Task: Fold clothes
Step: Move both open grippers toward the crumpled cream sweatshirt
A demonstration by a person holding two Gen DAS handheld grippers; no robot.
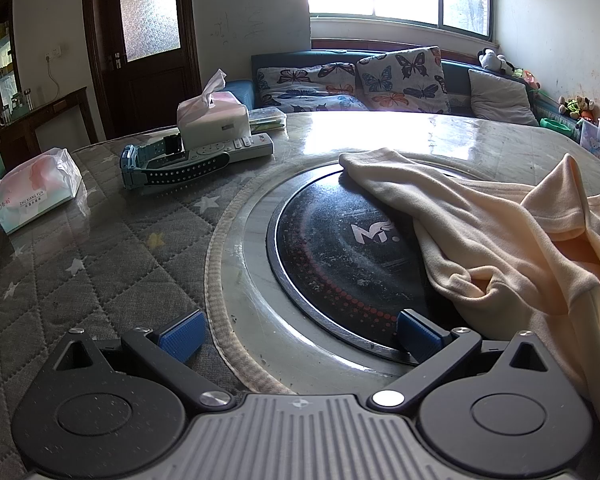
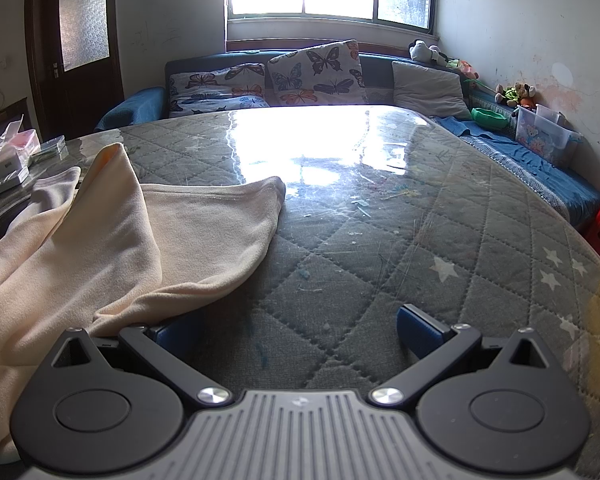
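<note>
Through the left wrist camera I see my left tool (image 1: 298, 334) spread wide, its 2 blue pads (image 1: 182, 334) apart with nothing between them. It hangs over the surface (image 1: 100, 264), which wears a grey quilted cover with stars under a glossy sheet. Directly ahead of the tool sits a round black cooktop (image 1: 340, 248) set in a pale ring. The cream garment (image 1: 500, 240) lies rumpled ahead and to the right of the tool, draped over the right part of the cooktop, with a fold running down just beside the right pad. Far ahead to the left I see a tissue box (image 1: 214, 120), a remote control (image 1: 228, 150) in front of it, and a blue watch (image 1: 140, 162) touching the remote. A soft tissue pack (image 1: 36, 192) lies well to the left.

Through the right wrist camera my right tool (image 2: 298, 328) is likewise fully spread and grips nothing. The garment (image 2: 140, 240) lies ahead and to the left, and its near edge covers the tool's left pad; I cannot tell whether it touches it. The right pad (image 2: 418, 330) stands over bare quilted surface (image 2: 380, 264). Beyond the far edge runs a sofa (image 2: 140, 108) with 2 butterfly cushions (image 2: 316, 72) and 1 grey pillow (image 2: 428, 84).
</note>
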